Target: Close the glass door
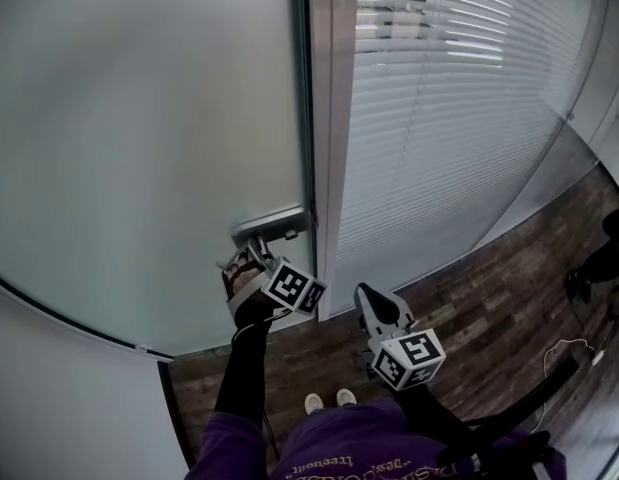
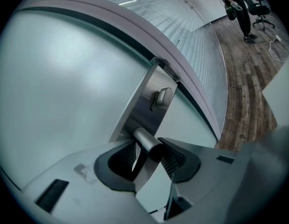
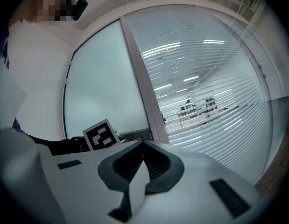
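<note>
Jaws of the left gripper (image 2: 151,153) are closed around the round metal handle (image 2: 145,140). Firm contact is seen at the right pad; contact at the left pad is less certain. The handle projects from a brushed lock plate (image 2: 146,104), on which a thumb-turn (image 2: 163,97) is mounted further along. The plate is fixed at the right edge of the frosted glass door (image 1: 139,118), just beside the grey frame post (image 1: 332,118). The door edge appears to lie against or very near the post; whether the latch is seated cannot be told.

The right gripper (image 3: 143,146) is held low and apart from the door, above the wooden floor (image 1: 489,298), with its jaws pressed together on nothing. A partition with blinds (image 1: 449,98) stands beyond the post.

Judged faults from this position:
- The handle is smooth and cylindrical, so it may slide out of the pads if it is pulled along its own axis.
- If the lever is turned down during the final travel, the latch may be kept withdrawn and the door left uncaught.
- Excess force may drive the glass hard against the post.
</note>
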Available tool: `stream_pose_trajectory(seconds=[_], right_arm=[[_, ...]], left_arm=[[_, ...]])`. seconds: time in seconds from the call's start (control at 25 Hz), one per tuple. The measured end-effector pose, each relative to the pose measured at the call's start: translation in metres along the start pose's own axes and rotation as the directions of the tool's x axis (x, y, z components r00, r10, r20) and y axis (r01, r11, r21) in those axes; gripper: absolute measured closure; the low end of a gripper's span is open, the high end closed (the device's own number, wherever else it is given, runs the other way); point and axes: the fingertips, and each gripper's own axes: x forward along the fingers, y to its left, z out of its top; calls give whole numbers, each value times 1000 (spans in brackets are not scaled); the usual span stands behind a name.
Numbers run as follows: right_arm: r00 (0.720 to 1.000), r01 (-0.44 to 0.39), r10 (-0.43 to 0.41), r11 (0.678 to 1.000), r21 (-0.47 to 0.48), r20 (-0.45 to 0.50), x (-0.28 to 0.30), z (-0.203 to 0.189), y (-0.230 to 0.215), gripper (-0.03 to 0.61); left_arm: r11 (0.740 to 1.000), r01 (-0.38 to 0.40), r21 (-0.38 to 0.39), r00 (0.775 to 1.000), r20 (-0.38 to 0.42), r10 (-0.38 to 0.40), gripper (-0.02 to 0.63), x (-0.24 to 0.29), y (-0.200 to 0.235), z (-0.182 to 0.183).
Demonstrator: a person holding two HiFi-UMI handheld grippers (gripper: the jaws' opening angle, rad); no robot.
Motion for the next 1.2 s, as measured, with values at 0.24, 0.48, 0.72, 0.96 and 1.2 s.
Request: stream_pose_trajectory(seconds=[0.24, 0.48, 0.72, 0.96, 1.2], right_arm=[[1000, 9, -9, 1000, -1, 1, 13, -1, -18, 581], [1000, 10, -10, 1000, 5, -1, 18, -5, -28, 581], [1000, 4, -4, 1000, 9, -4, 19, -7, -26, 581], [1000, 15, -14, 1000, 14, -14, 19, -9, -25, 581], [1000, -9, 9, 1000, 13, -5, 26, -10, -19, 581]], left_arm=[[1000, -22, 7, 999, 27, 22, 479, 13, -3, 11], [987, -134, 88, 990, 57, 129, 480, 14, -14, 15], [936, -275, 219, 959, 129, 252, 479, 11, -15, 4], [913, -371, 168, 904, 289, 314, 478, -17, -18, 9], [958, -280, -66, 907, 309, 287, 479, -61, -30, -19]])
